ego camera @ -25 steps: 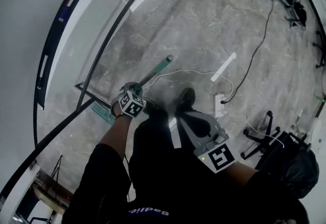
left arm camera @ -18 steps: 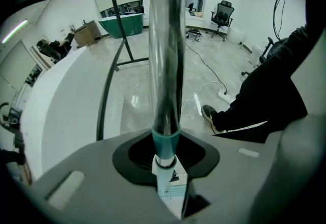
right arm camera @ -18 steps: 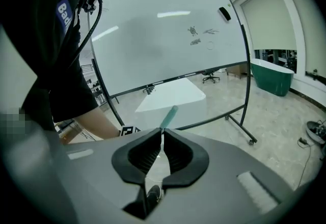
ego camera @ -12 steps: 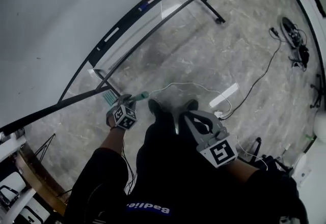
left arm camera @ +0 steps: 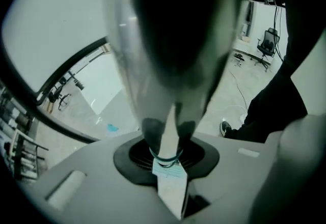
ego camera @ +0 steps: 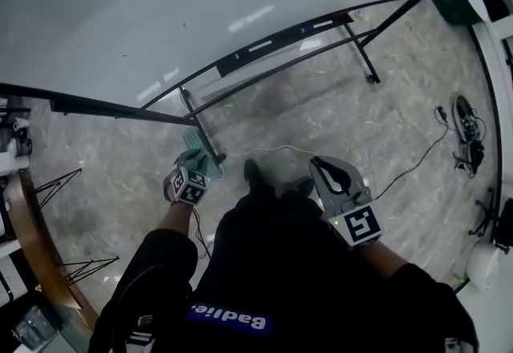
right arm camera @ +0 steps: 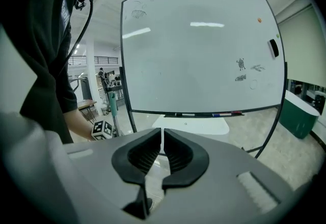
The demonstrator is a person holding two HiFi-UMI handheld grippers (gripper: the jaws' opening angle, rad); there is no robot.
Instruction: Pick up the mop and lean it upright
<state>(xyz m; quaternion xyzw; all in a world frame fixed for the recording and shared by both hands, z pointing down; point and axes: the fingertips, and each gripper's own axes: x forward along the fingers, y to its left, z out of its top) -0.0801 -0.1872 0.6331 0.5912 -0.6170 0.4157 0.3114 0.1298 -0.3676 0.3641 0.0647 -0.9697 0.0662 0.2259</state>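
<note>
Looming blurred, mop handle [left arm camera: 173, 55] sits clamped in left gripper [left arm camera: 168, 136]; right gripper [right arm camera: 162, 136] closed.

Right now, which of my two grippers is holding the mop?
The left gripper: its jaws clamp the mop handle. The right gripper has its jaws together on nothing.

Office-like lab space — large whiteboard [right arm camera: 198, 50] on wheeled stand, office chair [left arm camera: 266, 46], polished stone floor [ego camera: 321, 111]

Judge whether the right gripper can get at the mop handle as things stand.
Probably yes: the mop handle stands upright in the left gripper, with nothing between it and the right gripper, whose jaws would need to open first.
</note>
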